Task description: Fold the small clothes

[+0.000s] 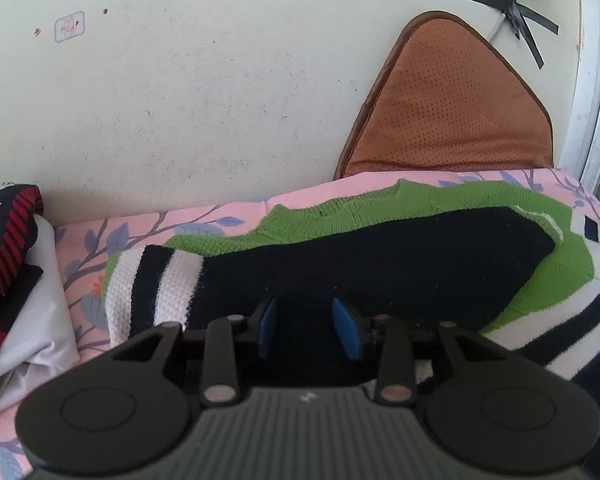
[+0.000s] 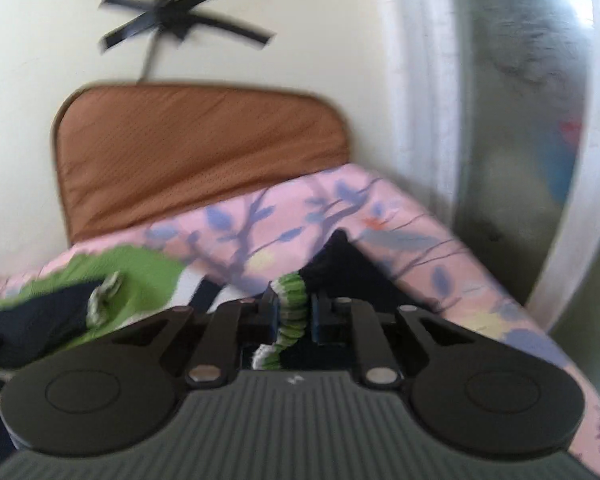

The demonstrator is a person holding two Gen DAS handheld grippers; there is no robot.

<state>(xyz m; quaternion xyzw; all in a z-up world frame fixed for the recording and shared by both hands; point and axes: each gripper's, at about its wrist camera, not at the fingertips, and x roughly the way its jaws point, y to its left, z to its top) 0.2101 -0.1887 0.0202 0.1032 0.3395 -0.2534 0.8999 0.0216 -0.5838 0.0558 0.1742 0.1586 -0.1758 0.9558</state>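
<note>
A small knit sweater (image 1: 380, 256), green at the neck with a black panel and black-and-white stripes, lies on the pink floral sheet (image 1: 220, 216). In the left wrist view my left gripper (image 1: 305, 322) hovers over the black panel, its blue pads apart with nothing pinched between them. In the right wrist view my right gripper (image 2: 294, 312) is shut on a green-and-white ribbed cuff (image 2: 294, 300) of the sweater, with a black part of the sleeve (image 2: 340, 260) rising beyond the fingers. The rest of the sweater (image 2: 132, 280) lies to the left, blurred.
A brown perforated cushion (image 1: 452, 100) leans against the cream wall behind the bed. Folded dark red-and-black clothing (image 1: 8, 236) on grey fabric (image 1: 32, 320) sits at the left. Black tape (image 2: 180, 20) and a cable are on the wall. A white-framed door (image 2: 520, 120) stands at the right past the bed's corner.
</note>
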